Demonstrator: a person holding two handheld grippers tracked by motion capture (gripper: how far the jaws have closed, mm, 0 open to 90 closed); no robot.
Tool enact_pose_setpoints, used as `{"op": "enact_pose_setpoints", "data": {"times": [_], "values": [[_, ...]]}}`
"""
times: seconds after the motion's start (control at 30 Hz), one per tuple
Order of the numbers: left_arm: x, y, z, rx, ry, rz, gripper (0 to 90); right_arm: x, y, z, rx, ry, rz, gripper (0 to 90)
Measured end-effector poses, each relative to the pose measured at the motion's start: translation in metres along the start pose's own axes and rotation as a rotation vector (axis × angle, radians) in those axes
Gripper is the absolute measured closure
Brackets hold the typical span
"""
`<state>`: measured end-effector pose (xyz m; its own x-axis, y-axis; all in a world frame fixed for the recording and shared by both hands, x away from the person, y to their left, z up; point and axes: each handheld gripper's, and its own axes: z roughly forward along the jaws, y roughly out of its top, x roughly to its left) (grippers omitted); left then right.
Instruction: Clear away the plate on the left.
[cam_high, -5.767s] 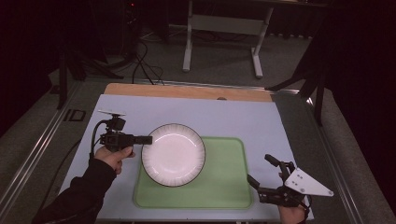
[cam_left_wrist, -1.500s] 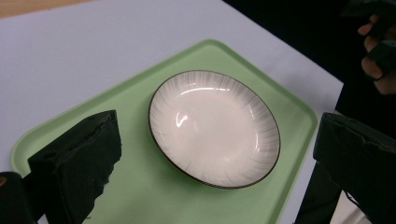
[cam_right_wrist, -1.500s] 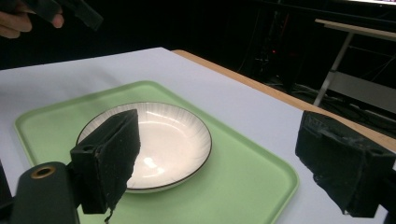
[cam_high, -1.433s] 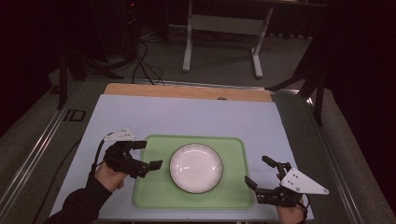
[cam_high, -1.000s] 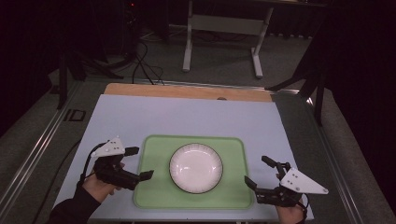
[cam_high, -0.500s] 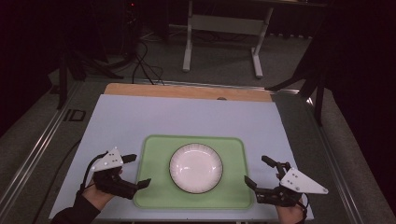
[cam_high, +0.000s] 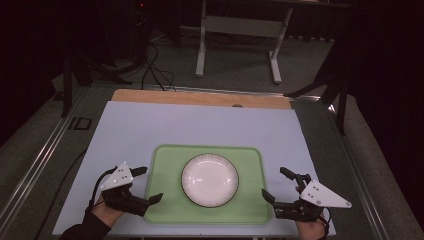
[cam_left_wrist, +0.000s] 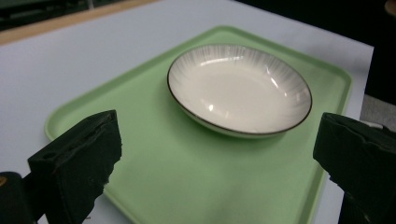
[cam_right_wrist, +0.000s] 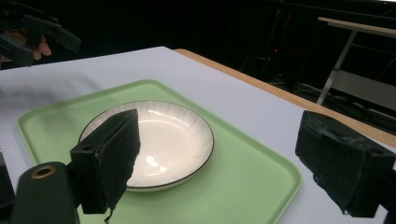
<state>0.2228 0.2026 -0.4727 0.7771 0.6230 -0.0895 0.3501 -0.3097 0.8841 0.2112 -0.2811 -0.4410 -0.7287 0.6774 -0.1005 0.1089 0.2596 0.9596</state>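
A white ribbed plate with a dark rim (cam_high: 210, 180) (cam_left_wrist: 238, 88) (cam_right_wrist: 159, 140) rests in the middle of a green tray (cam_high: 165, 165) (cam_left_wrist: 187, 186) (cam_right_wrist: 243, 177). My left gripper (cam_high: 150, 184) (cam_left_wrist: 217, 144) is open at the tray's left near corner, nothing between its jaws, clear of the plate. Just off the tray's right near corner, my right gripper (cam_high: 274, 183) (cam_right_wrist: 224, 149) is open and empty too. In the right gripper view the left gripper (cam_right_wrist: 42, 35) appears far off at top left.
The tray lies on a pale sheet (cam_high: 200, 130) covering the table, with a wooden strip (cam_high: 200, 97) along the far edge. A metal rail (cam_high: 35, 170) runs down the left side. Beyond the table stands a white frame (cam_high: 240, 30) on the floor.
The plate, earlier held by the left gripper at the tray's left edge, now lies in the tray's middle. The left gripper let go and drew back toward the near left. The right gripper stayed put.
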Motion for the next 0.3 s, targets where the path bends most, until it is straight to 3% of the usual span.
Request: {"op": "enact_pose_setpoints", "data": {"times": [0.2,0.3], "values": [[0.0042,-0.0012,-0.001,-0.017,-0.005,-0.025,1.6,-0.0008,-0.0005,-0.0002,-0.002,0.002,0.002,13.8],[0.0039,-0.001,-0.0006,-0.017,-0.004,-0.015,1.6,-0.0014,-0.0009,-0.0001,0.002,0.001,0.009,13.8]]}}
